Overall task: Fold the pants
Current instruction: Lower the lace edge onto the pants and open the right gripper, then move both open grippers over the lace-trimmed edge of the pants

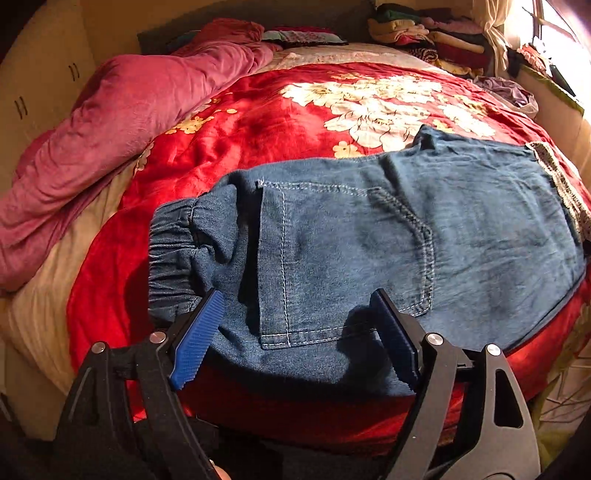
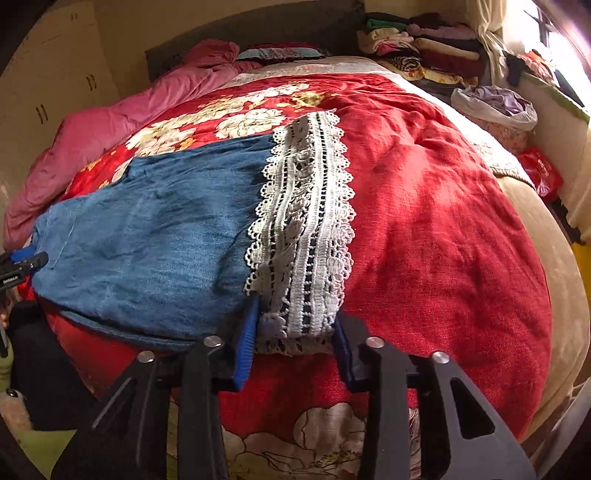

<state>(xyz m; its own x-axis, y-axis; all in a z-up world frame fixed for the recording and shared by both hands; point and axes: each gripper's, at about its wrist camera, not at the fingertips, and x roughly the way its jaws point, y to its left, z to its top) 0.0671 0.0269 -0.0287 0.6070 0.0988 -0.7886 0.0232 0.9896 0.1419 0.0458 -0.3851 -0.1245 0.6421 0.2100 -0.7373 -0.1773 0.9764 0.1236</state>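
Note:
Blue denim pants (image 1: 369, 240) lie flat across the near edge of a bed with a red floral blanket (image 1: 277, 107). The elastic waistband (image 1: 173, 251) is at the left, the white lace leg cuffs (image 2: 306, 221) at the right. My left gripper (image 1: 299, 332) is open, its blue pads either side of the seat near the back pocket (image 1: 343, 258). My right gripper (image 2: 295, 332) is open, its jaws either side of the near end of the lace cuff. The pants also show in the right wrist view (image 2: 147, 236), with the left gripper's tip at the far left edge (image 2: 22, 266).
A pink quilt (image 1: 110, 140) is bunched along the bed's left side. Stacked folded clothes (image 1: 428, 33) sit at the back right near a bright window. A bag of clothes (image 2: 498, 107) lies on the right. A cabinet (image 1: 37, 92) stands at left.

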